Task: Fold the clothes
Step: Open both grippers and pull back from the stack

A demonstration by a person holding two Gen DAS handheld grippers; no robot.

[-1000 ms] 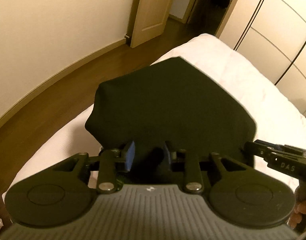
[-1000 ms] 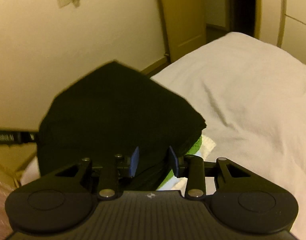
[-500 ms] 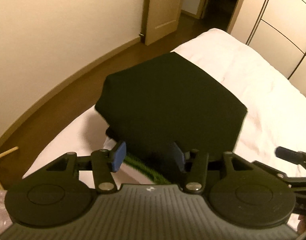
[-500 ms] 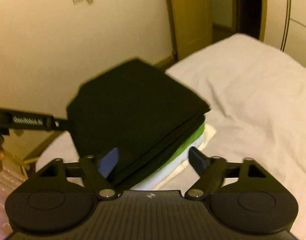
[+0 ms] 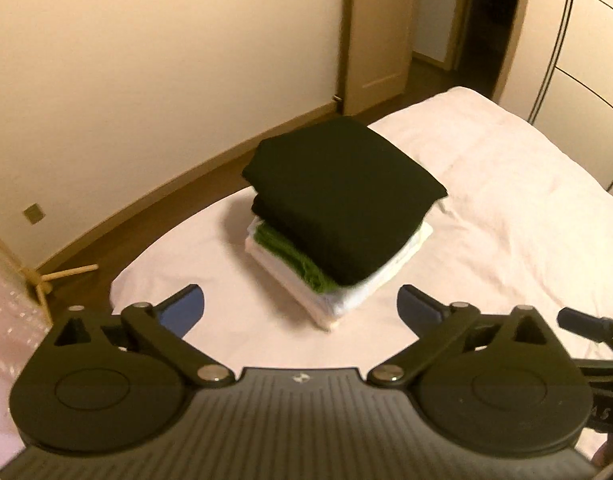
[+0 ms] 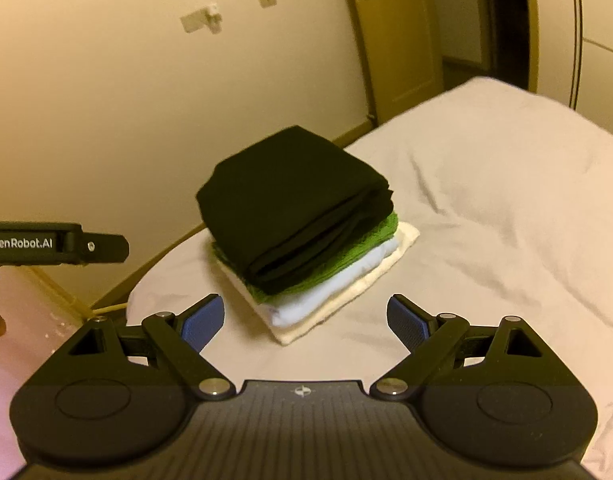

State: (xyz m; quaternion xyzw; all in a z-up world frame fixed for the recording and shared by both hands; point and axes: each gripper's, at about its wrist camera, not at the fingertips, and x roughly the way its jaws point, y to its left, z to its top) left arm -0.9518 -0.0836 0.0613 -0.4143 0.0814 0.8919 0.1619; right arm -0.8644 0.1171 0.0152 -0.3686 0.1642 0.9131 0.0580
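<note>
Released black garment (image 5: 342, 196) atop stack, beyond both grippers' wide-spread, empty fingers (image 5: 182, 308).

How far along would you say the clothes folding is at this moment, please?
Done: the folded black garment tops a neat stack on the white bed, above a green towel and white pieces. In hand: nothing; the left gripper and right gripper are open. Left: no unfolded clothes are in view.

Both wrist cams sit just above the bed (image 5: 506, 216), looking forward and slightly down, near the stack of folded clothes (image 5: 338, 216). Right cam views it from further right. Shared: stack (image 6: 302, 224), bed, wall, door (image 5: 378, 28).
</note>
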